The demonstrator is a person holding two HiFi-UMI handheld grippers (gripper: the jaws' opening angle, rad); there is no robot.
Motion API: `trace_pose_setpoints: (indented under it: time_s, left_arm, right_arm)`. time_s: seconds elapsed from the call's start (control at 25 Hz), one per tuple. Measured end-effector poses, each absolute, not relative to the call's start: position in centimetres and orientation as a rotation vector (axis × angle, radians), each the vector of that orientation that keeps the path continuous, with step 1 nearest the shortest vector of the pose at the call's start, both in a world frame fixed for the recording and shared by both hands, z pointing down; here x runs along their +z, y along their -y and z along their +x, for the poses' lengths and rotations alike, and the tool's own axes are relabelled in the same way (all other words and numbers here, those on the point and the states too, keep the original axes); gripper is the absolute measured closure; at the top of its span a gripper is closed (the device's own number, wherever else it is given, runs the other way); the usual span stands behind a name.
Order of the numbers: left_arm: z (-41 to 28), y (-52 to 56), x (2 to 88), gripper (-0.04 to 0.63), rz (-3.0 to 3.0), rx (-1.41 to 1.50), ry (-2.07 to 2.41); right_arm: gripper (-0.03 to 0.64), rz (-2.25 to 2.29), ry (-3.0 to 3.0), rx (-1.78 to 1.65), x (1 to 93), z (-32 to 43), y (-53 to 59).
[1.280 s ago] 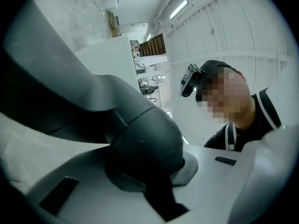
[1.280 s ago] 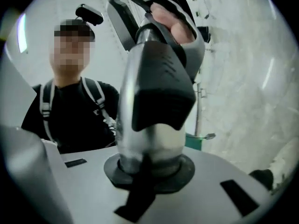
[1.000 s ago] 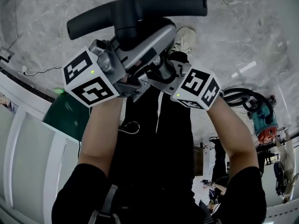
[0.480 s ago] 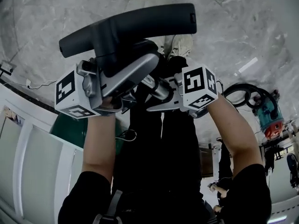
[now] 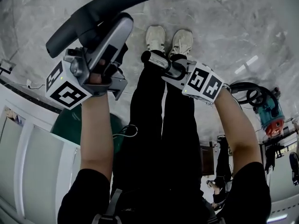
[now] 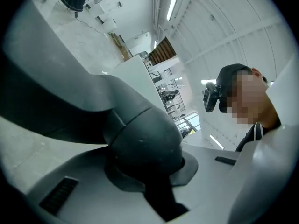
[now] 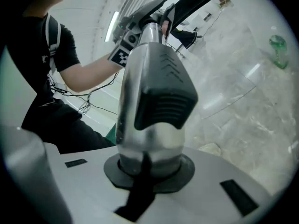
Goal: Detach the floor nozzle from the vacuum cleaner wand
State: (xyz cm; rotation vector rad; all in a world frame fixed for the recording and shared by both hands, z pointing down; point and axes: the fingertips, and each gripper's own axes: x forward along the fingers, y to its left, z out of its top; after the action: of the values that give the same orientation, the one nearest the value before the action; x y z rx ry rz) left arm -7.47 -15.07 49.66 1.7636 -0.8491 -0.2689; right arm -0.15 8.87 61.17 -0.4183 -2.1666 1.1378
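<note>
In the head view the black floor nozzle (image 5: 100,10) is up at the left, and my left gripper (image 5: 103,59) is shut on its grey neck. The left gripper view is filled by that dark neck (image 6: 140,143), clamped between the jaws of the left gripper (image 6: 145,171). My right gripper (image 5: 172,70) is shut on the silver wand end (image 5: 156,60), which stands apart from the nozzle. In the right gripper view the wand (image 7: 154,87) with its black ribbed latch rises from the jaws of the right gripper (image 7: 149,167), and the nozzle (image 7: 187,3) shows beyond its tip.
The person's white shoes (image 5: 170,38) stand on the grey marble floor (image 5: 243,17). A teal vacuum body (image 5: 266,113) with a black hose lies at the right. A white panel (image 5: 28,162) and a green object (image 5: 70,122) are at the left.
Nozzle and wand were joined a second ago and are now apart. The left gripper carried the nozzle up and left; the right gripper drew the wand away to the right.
</note>
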Motion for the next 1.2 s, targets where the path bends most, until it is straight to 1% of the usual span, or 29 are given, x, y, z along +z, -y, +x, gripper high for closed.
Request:
trace_pose_setpoints:
  time_s: [0.16,0.28,0.48,0.68,0.96,1.2]
  left_arm:
    - [-7.4,16.7,48.9,0.531,1.758,-0.271,0.867]
    - [-6.7,16.8,47.5,0.531,1.754,-0.217,0.878]
    - [-6.1,18.3,44.7,0.531,1.787,-0.131,0.917]
    - [-5.5,19.8,41.1,0.531,1.762,-0.236,0.912]
    - [-4.0,19.7,39.2,0.531,1.772,-0.253,0.894]
    - [-1.6,17.6,39.2,0.531,1.740,-0.258,0.872]
  right_arm:
    - [0.561,-0.268,2.179,1.064,62.8,0.1,-6.1]
    - [0.561,-0.273,2.145,1.036,61.5,0.9,-6.4]
    - [0.561,-0.206,2.168,0.999,58.6,1.5,-3.8]
    - [0.561,-0.134,2.212,0.973,56.0,1.2,-1.1]
    - [0.561,-0.114,2.242,0.926,53.5,1.4,-1.3]
    - [0.561,-0.110,2.240,0.895,52.6,3.0,-4.7]
